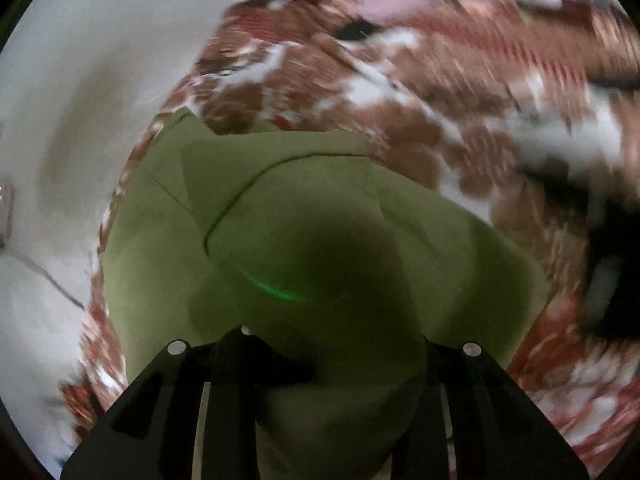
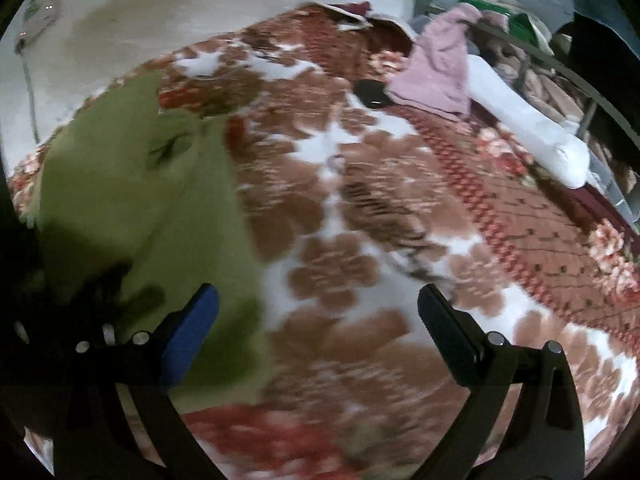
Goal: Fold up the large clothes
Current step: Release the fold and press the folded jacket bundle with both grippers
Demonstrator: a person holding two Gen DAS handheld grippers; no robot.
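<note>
An olive-green garment (image 1: 320, 220) lies on a brown, red and white floral blanket (image 1: 420, 92). In the left wrist view the cloth fills the lower middle and bunches up between the fingers of my left gripper (image 1: 340, 360), which looks shut on it. In the right wrist view the same garment (image 2: 160, 200) is at the left, with part of the left gripper over it at the far left. My right gripper (image 2: 318, 320) is open and empty above the blanket (image 2: 360, 240), its blue-padded left finger (image 2: 192, 332) at the garment's edge.
A pink cloth (image 2: 436, 68), a small black object (image 2: 372, 94) and a long white roll (image 2: 528, 128) lie at the blanket's far side. More piled fabrics and a metal frame (image 2: 532, 52) stand at the back right. A pale floor (image 2: 120, 32) lies beyond the left edge.
</note>
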